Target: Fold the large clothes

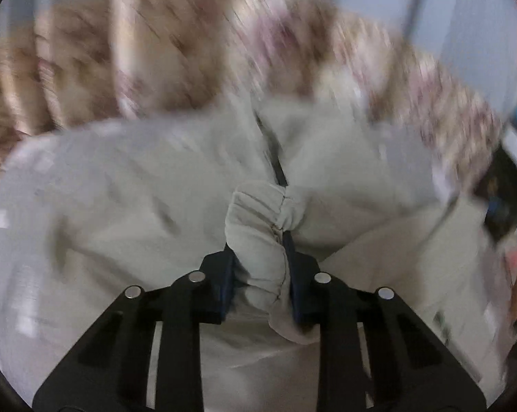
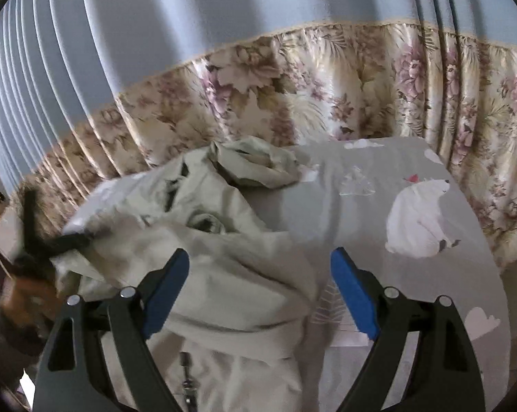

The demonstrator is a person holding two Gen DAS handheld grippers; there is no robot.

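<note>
Barely begun: left claw [image 1: 258,267] clenched on the elastic cuff [image 1: 258,219] of the beige jacket [image 2: 224,295], still heaped unfolded on the polar-bear bedsheet [image 2: 395,274]; right claw [image 2: 260,274] gapes empty above it.

Black hand-held gripper [image 2: 260,295], blue pads [image 2: 354,295], silver screws

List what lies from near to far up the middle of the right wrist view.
right gripper, open → beige jacket, crumpled → grey bedsheet with polar bear print → floral curtain band → plain blue curtain.
</note>
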